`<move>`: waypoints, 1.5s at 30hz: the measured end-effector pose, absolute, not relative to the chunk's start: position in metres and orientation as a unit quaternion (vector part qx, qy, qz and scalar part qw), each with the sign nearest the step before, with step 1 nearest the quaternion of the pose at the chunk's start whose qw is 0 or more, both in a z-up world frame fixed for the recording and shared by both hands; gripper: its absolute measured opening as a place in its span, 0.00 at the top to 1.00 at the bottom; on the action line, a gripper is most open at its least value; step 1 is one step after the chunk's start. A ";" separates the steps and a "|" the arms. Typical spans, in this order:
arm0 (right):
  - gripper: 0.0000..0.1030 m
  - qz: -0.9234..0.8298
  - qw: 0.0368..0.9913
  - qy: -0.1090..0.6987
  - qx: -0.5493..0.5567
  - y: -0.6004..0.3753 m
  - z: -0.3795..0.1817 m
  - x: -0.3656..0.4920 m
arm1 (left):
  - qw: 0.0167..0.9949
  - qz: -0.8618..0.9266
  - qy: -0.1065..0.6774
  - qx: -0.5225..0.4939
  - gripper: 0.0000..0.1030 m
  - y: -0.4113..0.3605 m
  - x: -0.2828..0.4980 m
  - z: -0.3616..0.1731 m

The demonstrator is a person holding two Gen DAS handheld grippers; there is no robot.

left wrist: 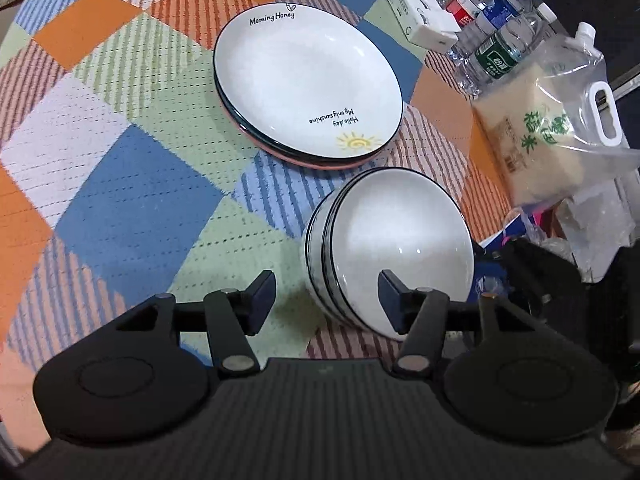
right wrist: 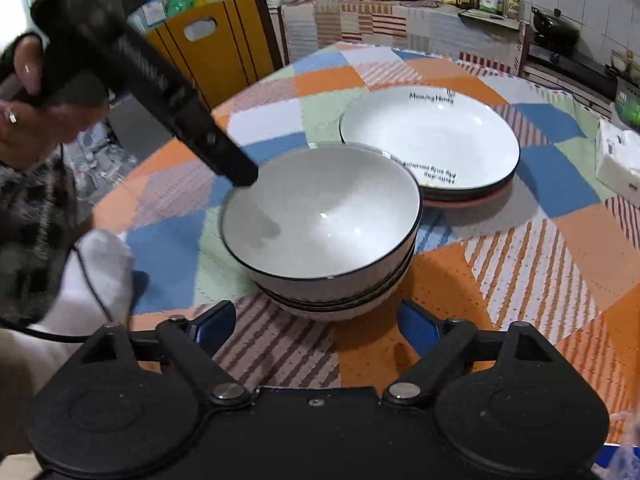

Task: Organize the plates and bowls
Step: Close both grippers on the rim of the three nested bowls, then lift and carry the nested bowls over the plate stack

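A stack of white bowls with black rims (left wrist: pixel 384 248) (right wrist: pixel 324 232) stands on the patchwork tablecloth (left wrist: pixel 120 184). Just beyond it is a stack of plates (left wrist: pixel 308 80) (right wrist: pixel 432 140), the top one white with "Morning Honey" lettering and a sun. My left gripper (left wrist: pixel 324 300) is open, low over the cloth, with its right finger at the bowl stack's rim. In the right wrist view the left gripper's body (right wrist: pixel 132 80) hangs over the bowls' left edge. My right gripper (right wrist: pixel 316 328) is open and empty, just in front of the bowl stack.
Several water bottles (left wrist: pixel 492 40), a white box (left wrist: pixel 420 12) and a clear bag of rice (left wrist: pixel 556 128) crowd the table's right side. A tissue pack (right wrist: pixel 618 160) lies right of the plates. A wooden chair (right wrist: pixel 216 44) stands behind the table, kitchen counter beyond.
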State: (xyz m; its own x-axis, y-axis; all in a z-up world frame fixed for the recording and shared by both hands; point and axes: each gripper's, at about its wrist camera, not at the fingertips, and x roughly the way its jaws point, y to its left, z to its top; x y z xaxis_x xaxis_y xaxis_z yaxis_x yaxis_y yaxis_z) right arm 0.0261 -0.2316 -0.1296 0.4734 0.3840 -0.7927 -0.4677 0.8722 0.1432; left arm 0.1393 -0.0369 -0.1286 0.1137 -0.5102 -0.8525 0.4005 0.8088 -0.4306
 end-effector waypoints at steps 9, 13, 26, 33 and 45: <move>0.11 0.230 0.863 0.446 -0.054 -0.213 -0.169 0.040 | 0.747 -0.314 0.585 -0.043 0.49 -0.052 0.140 -0.164; 0.11 0.225 0.872 0.433 -0.040 -0.215 -0.175 0.043 | 0.758 -0.305 0.574 -0.058 0.51 -0.055 0.140 -0.172; 0.04 0.199 0.912 0.357 -0.033 -0.205 -0.199 0.039 | 0.750 -0.298 0.581 -0.105 0.58 -0.057 0.142 -0.185; 0.05 0.197 0.913 0.355 -0.038 -0.204 -0.197 0.032 | 0.746 -0.303 0.586 -0.095 0.59 -0.056 0.136 -0.182; 0.05 0.194 0.921 0.338 -0.023 -0.205 -0.166 0.010 | 0.754 -0.326 0.568 -0.058 0.59 -0.059 0.115 -0.135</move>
